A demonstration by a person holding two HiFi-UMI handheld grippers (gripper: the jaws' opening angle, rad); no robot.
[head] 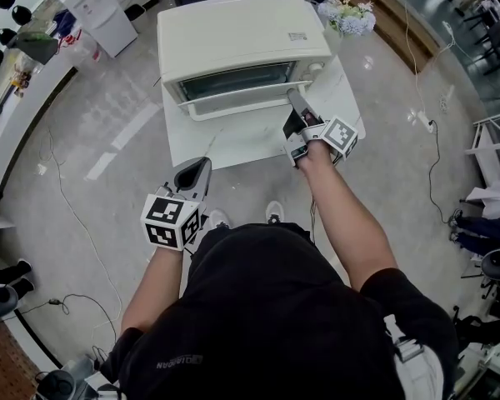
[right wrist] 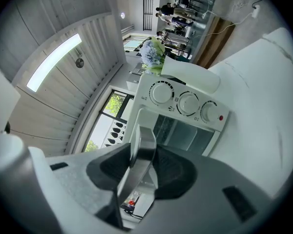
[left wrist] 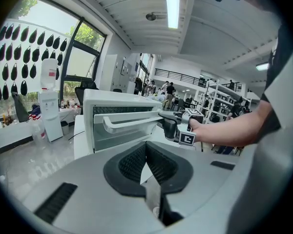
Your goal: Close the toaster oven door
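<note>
A boxy white toaster oven [head: 233, 32] stood on a white rectangular table [head: 233, 144], its front facing the person; its glass-paned door [head: 233, 82] sat close to upright against the oven's front, though no view showed whether it was fully seated. A long pale bar handle [head: 233, 109] ran along the door's edge. The right gripper [head: 295, 105] reached over the table to the handle's right end; in the right gripper view its jaws [right wrist: 142, 147] were clenched on that handle [right wrist: 136, 167], which ran lengthwise between the dark ribbed pads. Beyond it in that view showed three round white knobs [right wrist: 188, 103] in a row and a small red lamp [right wrist: 220, 117] at their end.

The left gripper [head: 196, 172] hung low at the table's front edge, well apart from the oven; in the left gripper view its jaws [left wrist: 146, 145] were pressed together at the tips with nothing between them, and they pointed toward the oven's front, where the right gripper [left wrist: 167, 123] showed at the handle's end.

A bunch of pale blue and white flowers [head: 346, 15] stood behind the oven's right corner; a white water dispenser [head: 96, 7] stood on the grey floor to the left.
</note>
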